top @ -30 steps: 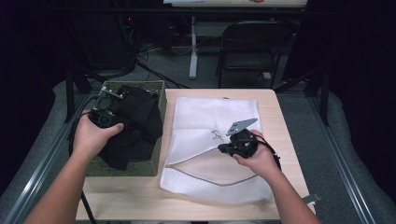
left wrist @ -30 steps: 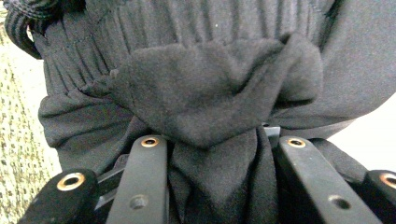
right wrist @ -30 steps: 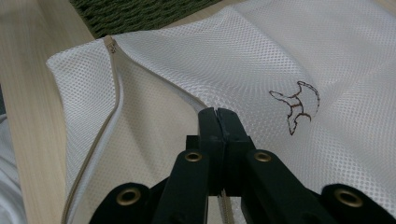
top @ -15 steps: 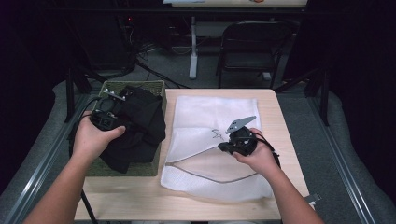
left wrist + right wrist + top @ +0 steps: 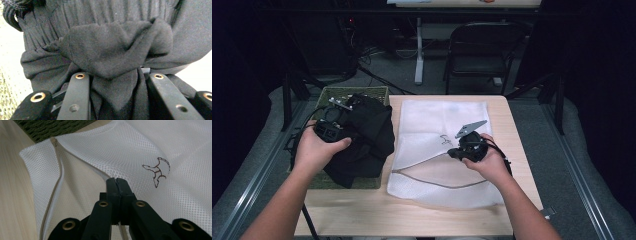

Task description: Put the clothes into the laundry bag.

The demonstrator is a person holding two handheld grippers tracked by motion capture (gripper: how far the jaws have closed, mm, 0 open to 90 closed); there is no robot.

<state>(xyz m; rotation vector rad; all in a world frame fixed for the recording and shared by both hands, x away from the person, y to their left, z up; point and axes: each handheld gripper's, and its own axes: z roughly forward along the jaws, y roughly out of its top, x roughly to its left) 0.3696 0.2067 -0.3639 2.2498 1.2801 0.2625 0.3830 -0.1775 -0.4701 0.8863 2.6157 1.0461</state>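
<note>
Now your black cloth (image 5: 364, 137) hangs over the green basket (image 5: 343, 92) at the left of the table (image 5: 412, 220), just beside the white mesh bag (image 5: 437, 125). Your left gripper (image 5: 333, 116) has its jaws squeezed on a bunch of that cloth. Your right gripper (image 5: 455, 151) has its jaws pinched tight on the top layer of the bag, near the zipper (image 5: 58, 185).

Lift the bag's top layer higher, so the mouth gapes wide. Then carry the cloth right, low over the table, and push it in.

Mind the basket's rim; the cloth could snag there. You have open room at the near edge of the table.
</note>
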